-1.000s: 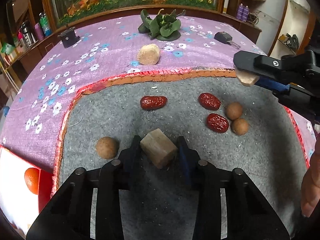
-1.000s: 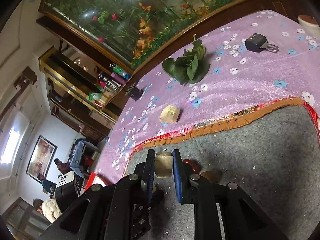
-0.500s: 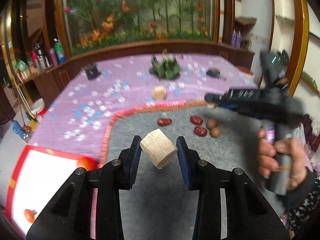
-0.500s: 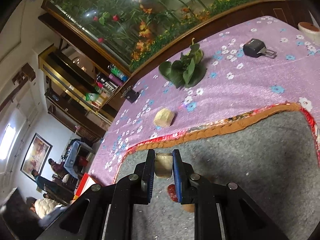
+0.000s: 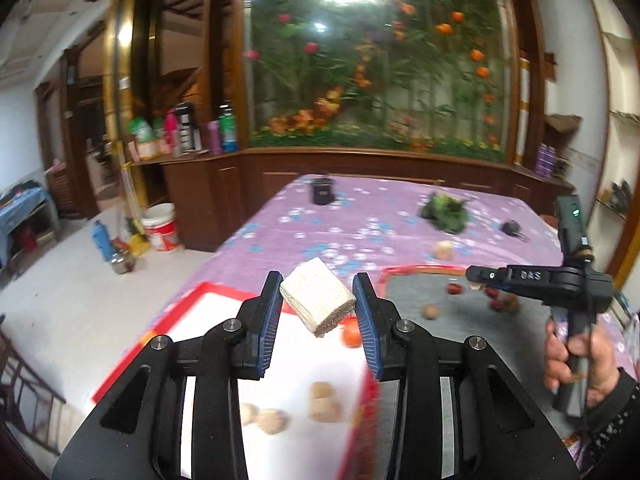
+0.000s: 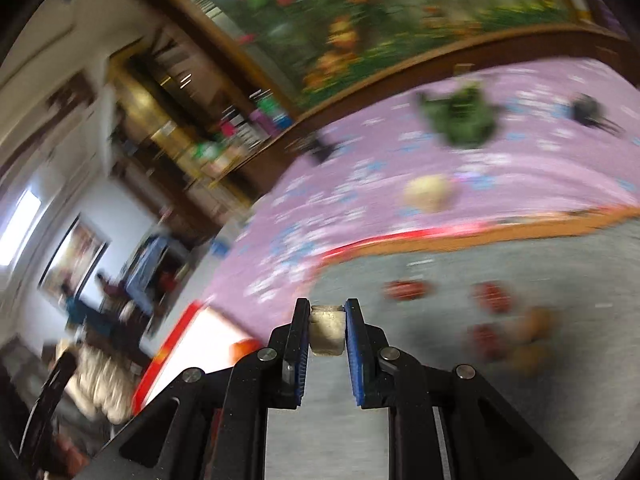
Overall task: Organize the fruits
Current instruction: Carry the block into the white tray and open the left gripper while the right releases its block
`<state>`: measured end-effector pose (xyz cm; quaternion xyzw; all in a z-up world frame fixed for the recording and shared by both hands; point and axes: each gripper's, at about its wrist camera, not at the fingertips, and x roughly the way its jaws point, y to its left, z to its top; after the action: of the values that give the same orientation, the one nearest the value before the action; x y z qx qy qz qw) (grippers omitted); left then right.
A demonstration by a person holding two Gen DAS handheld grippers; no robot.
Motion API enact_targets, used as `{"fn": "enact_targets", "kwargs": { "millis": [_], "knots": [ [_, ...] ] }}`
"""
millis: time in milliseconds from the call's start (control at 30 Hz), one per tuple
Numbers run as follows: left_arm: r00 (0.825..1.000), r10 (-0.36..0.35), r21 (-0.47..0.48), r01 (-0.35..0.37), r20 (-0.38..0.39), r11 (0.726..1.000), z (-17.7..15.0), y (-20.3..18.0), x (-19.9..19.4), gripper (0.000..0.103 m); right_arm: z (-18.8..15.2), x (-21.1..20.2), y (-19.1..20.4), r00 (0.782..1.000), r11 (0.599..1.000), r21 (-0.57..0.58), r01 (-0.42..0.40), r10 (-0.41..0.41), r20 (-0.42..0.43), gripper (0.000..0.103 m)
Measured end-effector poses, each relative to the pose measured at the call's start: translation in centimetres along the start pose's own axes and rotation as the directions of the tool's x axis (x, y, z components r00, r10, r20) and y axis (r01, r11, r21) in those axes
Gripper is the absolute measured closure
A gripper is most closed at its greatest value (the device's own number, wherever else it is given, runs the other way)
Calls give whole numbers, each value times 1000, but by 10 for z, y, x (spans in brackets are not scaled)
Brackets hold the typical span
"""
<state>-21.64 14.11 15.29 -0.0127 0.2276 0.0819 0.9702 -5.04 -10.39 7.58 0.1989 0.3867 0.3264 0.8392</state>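
Left tool (image 5: pixel 316 304) lifted over tray (image 5: pixel 224 300), right view blurred

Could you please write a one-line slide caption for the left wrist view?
Left gripper carries a pale cut chunk above the red-rimmed white tray.

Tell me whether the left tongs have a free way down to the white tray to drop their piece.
Probably yes: the left tongs hold the pale chunk above the white tray, with nothing between.
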Motion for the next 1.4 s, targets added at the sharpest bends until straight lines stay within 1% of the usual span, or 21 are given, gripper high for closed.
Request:
{"fn": "enact_targets", "kwargs": {
  "millis": [100, 167, 233, 333, 400, 500, 633, 700, 833, 933, 1000, 1033, 1067, 1100, 1167, 1233, 1333, 1400],
  "knots": [
    [999, 45, -32, -45, -10, 998, -8, 23, 3, 68, -13, 28, 62, 994, 992, -96, -83, 75, -82, 87],
    [997, 77, -46, -78, -16, 996, -14, 36, 4, 68, -24, 44, 92, 985, 983, -135, -126, 107, -136, 87],
    [993, 114, -51, -116, -39, 992, -21, 51, 9, 68, -37, 64, 124, 970, 971, -166, -173, 138, -202, 87],
    [987, 148, -63, -152, -65, 986, -33, 68, 14, 68, -59, 90, 160, 949, 955, -207, -211, 149, -278, 87],
    [982, 166, -60, -172, -93, 983, -43, 76, 21, 68, -71, 103, 172, 937, 949, -226, -219, 140, -319, 87],
    [977, 173, -70, -183, -121, 981, -54, 84, 29, 68, -90, 128, 185, 918, 946, -245, -213, 108, -381, 87],
    [971, 188, -85, -201, -148, 976, -68, 97, 35, 68, -104, 148, 191, 904, 946, -252, -203, 82, -420, 87],
    [967, 198, -94, -214, -158, 972, -70, 102, 37, 68, -108, 156, 194, 901, 945, -260, -200, 73, -428, 87],
    [961, 212, -100, -232, -180, 968, -76, 109, 40, 68, -111, 164, 199, 902, 936, -296, -190, 47, -430, 87],
    [952, 224, -99, -248, -208, 964, -82, 111, 42, 68, -113, 166, 203, 899, 934, -301, -191, 44, -436, 86],
    [945, 231, -99, -259, -232, 961, -84, 112, 45, 66, -113, 165, 205, 902, 936, -301, -180, 35, -431, 84],
    [940, 234, -93, -263, -247, 960, -85, 111, 47, 61, -112, 164, 204, 903, 938, -298, -178, 35, -429, 80],
    [937, 239, -89, -269, -253, 959, -85, 110, 46, 53, -111, 162, 206, 904, 938, -296, -179, 38, -426, 78],
    [937, 243, -88, -273, -252, 958, -85, 109, 46, 49, -110, 159, 206, 906, 938, -294, -181, 44, -420, 74],
    [941, 247, -90, -273, -231, 958, -83, 106, 40, 39, -103, 149, 204, 917, 941, -281, -188, 66, -393, 71],
    [946, 246, -92, -269, -210, 959, -79, 102, 33, 37, -93, 135, 199, 932, 945, -265, -189, 88, -351, 68],
    [951, 245, -86, -265, -188, 960, -71, 96, 25, 37, -78, 116, 186, 952, 955, -240, -173, 99, -290, 65],
    [954, 239, -80, -257, -179, 963, -68, 91, 21, 36, -68, 106, 173, 960, 965, -211, -156, 97, -263, 64]
  ]
}}
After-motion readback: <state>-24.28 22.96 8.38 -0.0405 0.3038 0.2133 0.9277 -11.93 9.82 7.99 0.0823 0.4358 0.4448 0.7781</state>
